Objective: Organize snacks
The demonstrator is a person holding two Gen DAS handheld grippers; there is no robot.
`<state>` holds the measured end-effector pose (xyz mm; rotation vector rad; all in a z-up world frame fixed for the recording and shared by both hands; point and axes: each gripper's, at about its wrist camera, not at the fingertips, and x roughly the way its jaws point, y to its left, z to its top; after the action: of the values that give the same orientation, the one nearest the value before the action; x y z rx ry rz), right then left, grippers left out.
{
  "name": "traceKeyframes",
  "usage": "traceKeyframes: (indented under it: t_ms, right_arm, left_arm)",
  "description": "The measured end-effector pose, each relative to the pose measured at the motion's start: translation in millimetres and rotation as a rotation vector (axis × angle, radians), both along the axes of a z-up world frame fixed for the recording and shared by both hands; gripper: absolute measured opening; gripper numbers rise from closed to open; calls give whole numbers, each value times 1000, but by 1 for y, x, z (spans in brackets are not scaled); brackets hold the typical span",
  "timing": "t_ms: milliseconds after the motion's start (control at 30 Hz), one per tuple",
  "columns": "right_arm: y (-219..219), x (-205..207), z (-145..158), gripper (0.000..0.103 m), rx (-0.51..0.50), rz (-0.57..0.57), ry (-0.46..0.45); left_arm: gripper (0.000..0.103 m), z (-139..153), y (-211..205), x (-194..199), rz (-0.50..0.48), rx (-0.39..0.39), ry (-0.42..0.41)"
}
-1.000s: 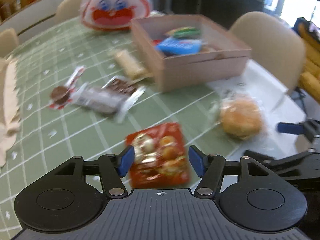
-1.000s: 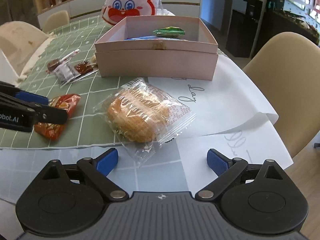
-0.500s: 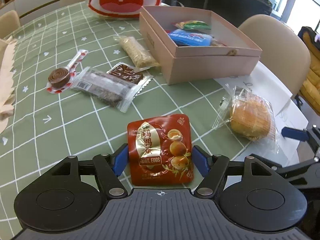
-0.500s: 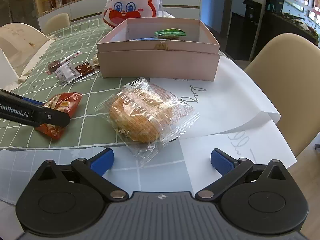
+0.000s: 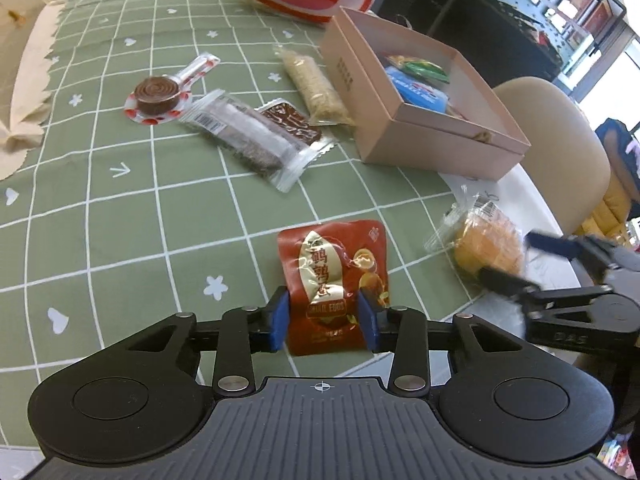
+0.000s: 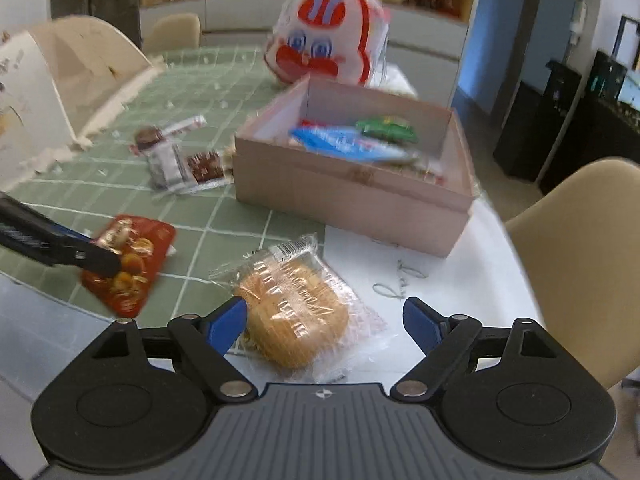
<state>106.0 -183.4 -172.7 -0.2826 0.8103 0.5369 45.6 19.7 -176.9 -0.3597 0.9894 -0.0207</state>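
Note:
A red quail-egg packet [image 5: 332,272] lies on the green checked tablecloth. My left gripper [image 5: 323,316] is closing, its blue pads pressed against the packet's two side edges. In the right wrist view one left finger [image 6: 60,248] lies across the same packet [image 6: 132,264]. A bun in clear wrapper [image 6: 296,316] rests on the white paper. My right gripper [image 6: 324,320] straddles it with its jaws closing. The left pad is at the wrapper and the right pad is still apart from it. The open pink box [image 5: 420,148] holds a blue and a green packet.
Loose on the cloth lie a chocolate disc lolly [image 5: 156,94], a dark bar in clear wrap [image 5: 244,136], a brown packet [image 5: 290,122] and a pale cracker stick [image 5: 314,88]. A rabbit-face bag [image 6: 324,32] stands behind the box. A beige chair [image 6: 580,260] is at the right.
The left jaws have narrowed onto the red packet's sides as the gripper came closer and rolled. The right gripper has moved forward so the bun sits between its fingers, which are slightly narrower.

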Motion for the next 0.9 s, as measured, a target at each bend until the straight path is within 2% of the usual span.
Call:
traceKeyframes:
  t_ms: [33, 133, 333, 467, 533, 700, 900]
  right_arm:
    - [2, 2, -2, 88, 19, -13, 33]
    - [8, -10, -3, 88, 46, 67, 61]
    - [11, -27, -2, 87, 19, 106, 2]
    - [7, -28, 14, 87, 57, 93, -87]
    - [3, -24, 17, 87, 80, 85, -100]
    - [-6, -10, 7, 87, 78, 40, -46]
    - [-19, -14, 0, 87, 148, 14, -4]
  left_arm:
    - [42, 1, -2, 1, -2, 8, 0]
    - [45, -1, -4, 2, -10, 16, -16]
    - [47, 0, -10, 5, -3, 41, -21]
    - [47, 2, -17, 8, -14, 80, -24]
    - [47, 3, -20, 10, -17, 95, -27]
    - [51, 1, -22, 14, 0, 100, -30]
    - [51, 1, -24, 15, 6, 104, -36]
